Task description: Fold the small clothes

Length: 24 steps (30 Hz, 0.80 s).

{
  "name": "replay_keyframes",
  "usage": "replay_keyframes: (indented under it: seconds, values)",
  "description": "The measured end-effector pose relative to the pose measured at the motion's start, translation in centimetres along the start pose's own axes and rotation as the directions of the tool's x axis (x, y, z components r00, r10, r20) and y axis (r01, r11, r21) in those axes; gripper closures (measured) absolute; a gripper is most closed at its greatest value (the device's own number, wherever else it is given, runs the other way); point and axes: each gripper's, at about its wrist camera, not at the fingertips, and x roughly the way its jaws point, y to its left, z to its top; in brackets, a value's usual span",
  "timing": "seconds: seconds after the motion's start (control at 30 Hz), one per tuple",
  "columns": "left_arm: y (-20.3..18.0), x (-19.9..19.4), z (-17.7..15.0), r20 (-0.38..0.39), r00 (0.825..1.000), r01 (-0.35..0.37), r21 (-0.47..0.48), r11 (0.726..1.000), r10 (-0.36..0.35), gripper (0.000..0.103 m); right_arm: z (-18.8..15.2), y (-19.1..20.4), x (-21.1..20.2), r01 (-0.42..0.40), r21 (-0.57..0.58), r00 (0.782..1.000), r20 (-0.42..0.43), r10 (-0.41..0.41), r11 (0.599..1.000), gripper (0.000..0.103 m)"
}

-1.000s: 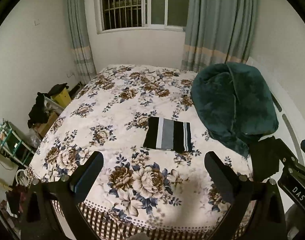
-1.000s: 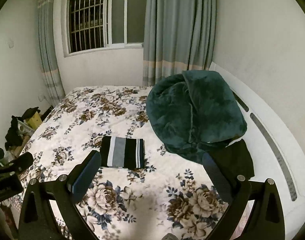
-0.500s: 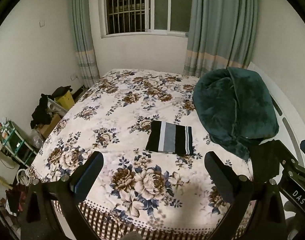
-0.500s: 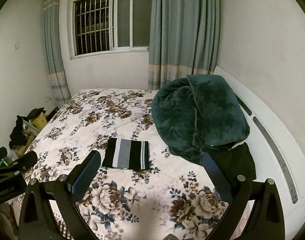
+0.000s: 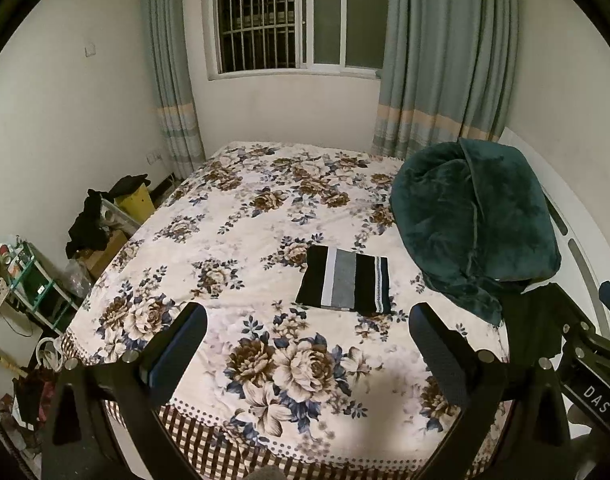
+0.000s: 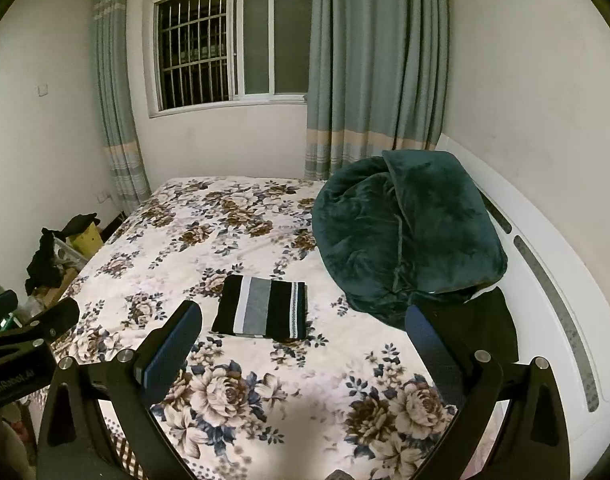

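A folded garment with black, white and grey stripes (image 5: 345, 283) lies flat on the floral bedspread (image 5: 265, 216); it also shows in the right wrist view (image 6: 263, 307). A dark black garment (image 6: 487, 322) lies at the bed's right side under the green blanket's edge. My left gripper (image 5: 307, 340) is open and empty, held back above the bed's near edge. My right gripper (image 6: 303, 340) is open and empty, also well short of the striped garment. The right gripper's body (image 5: 585, 356) shows at the lower right of the left wrist view.
A bulky dark green blanket (image 5: 477, 216) is heaped on the bed's right side against the white headboard (image 6: 545, 280). Boxes, black clothes and a small shelf (image 5: 29, 280) stand on the floor to the left. A barred window (image 5: 289, 20) and curtains are behind the bed.
Both grippers have pulled back and risen away from the bed; the striped garment looks smaller and more of the room shows. The garment has not moved.
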Motion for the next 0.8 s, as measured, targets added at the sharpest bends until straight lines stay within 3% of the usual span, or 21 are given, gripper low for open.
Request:
replay_keyframes:
  seconds: [0.8]
  values:
    - [0.2,-1.0,-0.1,0.027,0.999,-0.019,-0.006,1.0,0.019,0.0,0.8,1.2,0.2,-0.012,-0.007,1.0,0.009,0.012,1.0,0.0]
